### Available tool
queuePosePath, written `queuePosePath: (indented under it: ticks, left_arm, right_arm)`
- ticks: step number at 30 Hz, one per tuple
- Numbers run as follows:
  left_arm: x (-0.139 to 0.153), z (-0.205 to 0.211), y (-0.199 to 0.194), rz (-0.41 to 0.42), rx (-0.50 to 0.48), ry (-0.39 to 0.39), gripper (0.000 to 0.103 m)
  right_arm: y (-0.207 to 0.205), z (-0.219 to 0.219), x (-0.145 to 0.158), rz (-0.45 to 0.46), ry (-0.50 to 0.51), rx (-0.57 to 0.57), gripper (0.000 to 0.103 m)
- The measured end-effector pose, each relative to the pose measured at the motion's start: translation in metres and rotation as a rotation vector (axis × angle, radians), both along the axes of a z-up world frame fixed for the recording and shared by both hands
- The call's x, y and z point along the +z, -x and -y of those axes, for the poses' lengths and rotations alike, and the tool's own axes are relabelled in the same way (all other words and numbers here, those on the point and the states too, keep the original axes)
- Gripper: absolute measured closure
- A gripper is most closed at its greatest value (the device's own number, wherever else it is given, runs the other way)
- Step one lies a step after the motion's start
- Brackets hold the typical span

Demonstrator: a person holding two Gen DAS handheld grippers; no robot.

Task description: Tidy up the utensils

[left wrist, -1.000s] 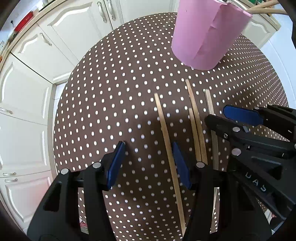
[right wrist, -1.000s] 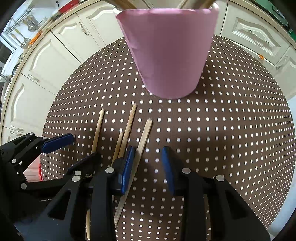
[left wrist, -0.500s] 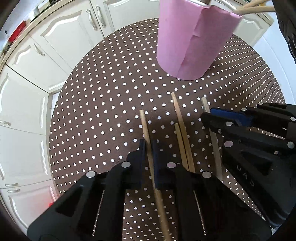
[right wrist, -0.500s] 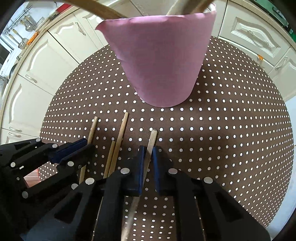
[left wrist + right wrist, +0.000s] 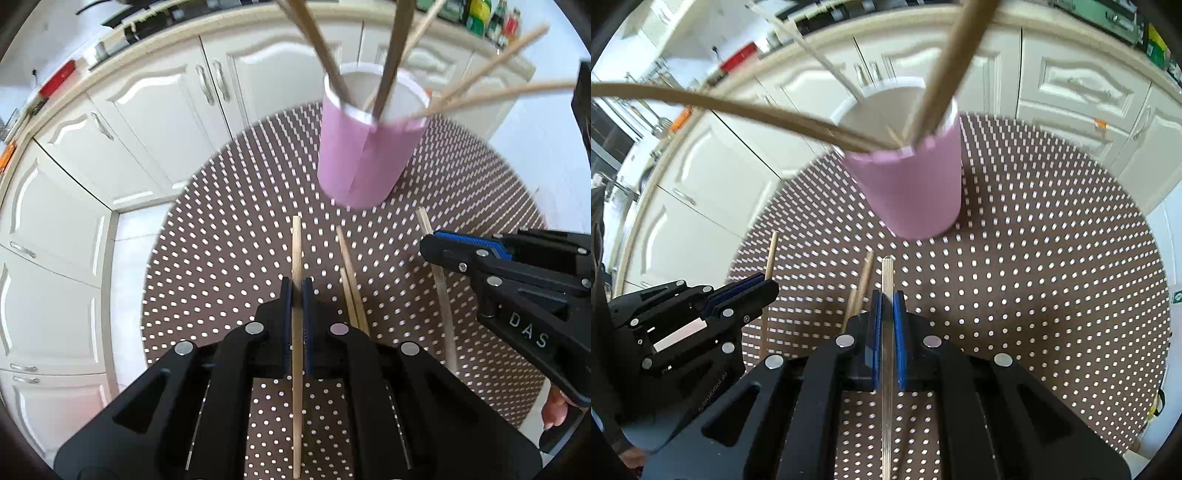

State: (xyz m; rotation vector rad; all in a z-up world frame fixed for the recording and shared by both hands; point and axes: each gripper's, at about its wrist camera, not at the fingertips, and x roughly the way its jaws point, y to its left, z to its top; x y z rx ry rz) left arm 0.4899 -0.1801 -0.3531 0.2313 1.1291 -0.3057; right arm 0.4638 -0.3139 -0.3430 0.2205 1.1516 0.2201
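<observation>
The pink cup [image 5: 364, 155] stands at twelve o'clock ahead of both grippers, blocking straight passage. Wooden sticks [image 5: 480, 94] fan out of its mouth toward one and three o'clock, crowding the approach from above. Two loose sticks [image 5: 351, 280] lie on the dotted counter [image 5: 1034, 295] between the grippers. Bare counter opens at three o'clock in the right wrist view.

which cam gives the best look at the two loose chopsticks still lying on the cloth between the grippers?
Left wrist view: the two loose chopsticks lie in the open on the dotted tablecloth, most of their length visible. In the right wrist view only their far ends show; the rest is hidden behind the right gripper.
</observation>
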Motion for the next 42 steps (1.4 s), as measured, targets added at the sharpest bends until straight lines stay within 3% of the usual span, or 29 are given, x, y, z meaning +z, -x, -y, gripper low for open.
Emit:
queuePosePath:
  ticks: [5, 11, 27, 34, 42]
  left_arm:
    - [0.052, -0.017, 0.021, 0.100, 0.009, 0.044, 0.097]
    - [0.089, -0.037, 0.049, 0.183, 0.009, 0.082, 0.097]
    - [0.144, -0.048, 0.105, 0.298, -0.039, 0.161, 0.097]
    - [0.171, -0.046, 0.113, 0.358, -0.067, 0.184, 0.097]
    - [0.215, -0.048, 0.106, 0.426, -0.080, 0.273, 0.097]
  right_arm:
    - [0.019, 0.002, 0.042, 0.096, -0.013, 0.007, 0.098]
    - [0.039, -0.015, 0.086, 0.185, -0.031, -0.005, 0.098]
    - [0.088, -0.025, 0.133, 0.343, -0.021, -0.037, 0.098]
    - [0.095, -0.025, 0.159, 0.414, -0.020, -0.051, 0.098]
    - [0.095, -0.014, 0.197, 0.514, -0.016, -0.078, 0.098]
